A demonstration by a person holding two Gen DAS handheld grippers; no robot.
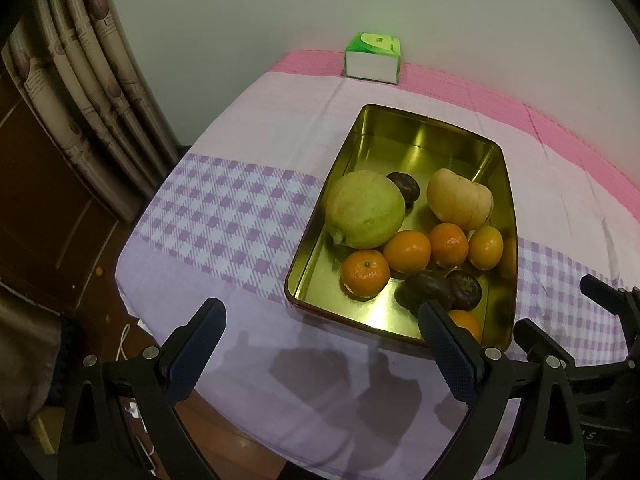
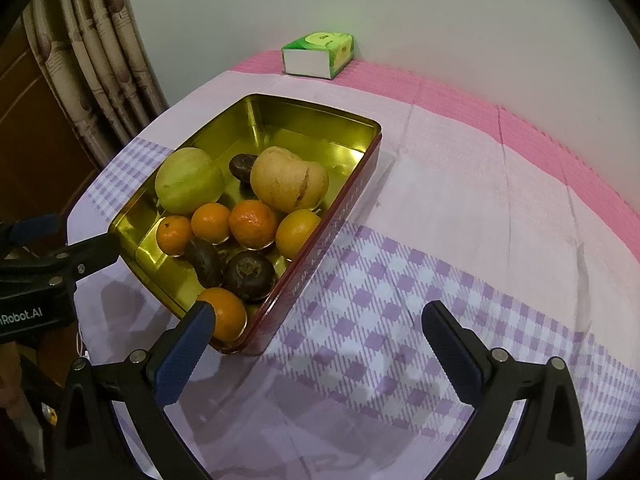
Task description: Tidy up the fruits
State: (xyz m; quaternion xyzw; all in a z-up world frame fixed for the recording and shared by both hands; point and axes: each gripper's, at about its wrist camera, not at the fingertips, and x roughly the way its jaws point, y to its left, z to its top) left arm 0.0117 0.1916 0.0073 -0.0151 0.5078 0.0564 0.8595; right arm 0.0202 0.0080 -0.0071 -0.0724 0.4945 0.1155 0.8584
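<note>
I am seeing the tin's (image 2: 336,236) red side only from my right hand-held gripper (image 2: 318,330); both hand-held grippers, left (image 1: 322,320) too, are spreading wide, holding nothing.

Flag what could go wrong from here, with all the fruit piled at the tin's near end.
The tin sits near the table's front edge, loaded toward that end; a nudge might slide it off. The oranges touch each other, so the open right gripper could knock neighbours. The left gripper is close alongside; they might collide.
</note>
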